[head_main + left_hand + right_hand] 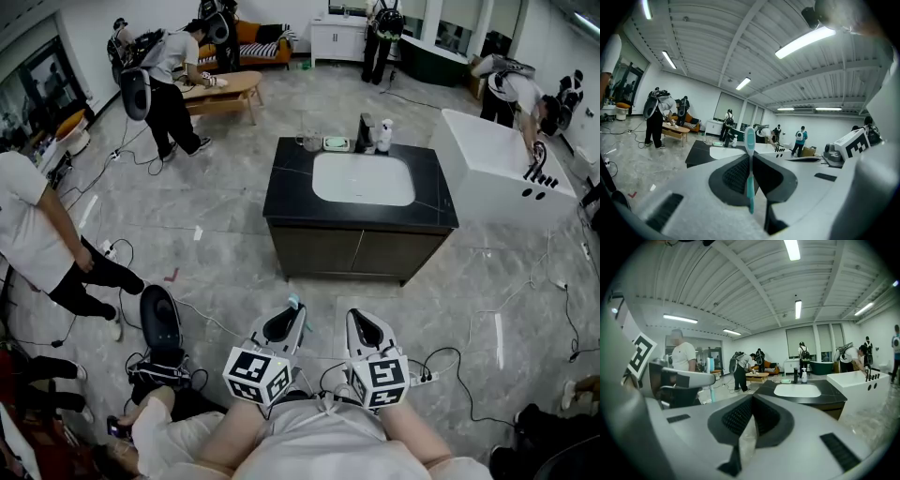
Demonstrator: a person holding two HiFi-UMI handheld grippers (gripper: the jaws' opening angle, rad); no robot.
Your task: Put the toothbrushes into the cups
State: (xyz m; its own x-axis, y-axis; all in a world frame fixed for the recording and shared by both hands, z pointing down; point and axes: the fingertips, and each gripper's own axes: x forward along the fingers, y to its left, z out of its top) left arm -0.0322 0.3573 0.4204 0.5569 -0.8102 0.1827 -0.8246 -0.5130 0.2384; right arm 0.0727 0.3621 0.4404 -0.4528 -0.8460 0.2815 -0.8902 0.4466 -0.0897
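My left gripper (pixel 284 325) is shut on a teal and white toothbrush (pixel 749 165), which stands upright between the pads with its head (pixel 293 302) poking out past the jaws. Beside it, my right gripper (pixel 367 329) is shut on a thin clear plastic piece (pixel 746 442); I cannot tell what it is. Both grippers are held close to my chest, well short of the black vanity (pixel 287 197) with its white basin. At the vanity's far edge stand a clear cup (pixel 311 142), a dark cup (pixel 365 132) and a white pump bottle (pixel 384 135).
A white bathtub (pixel 495 171) stands right of the vanity, with a person bent over it. Cables (pixel 553 291) trail across the grey floor. A black device (pixel 159 321) lies at my left, near a crouching person. More people work around a wooden table (pixel 225 92) at the back.
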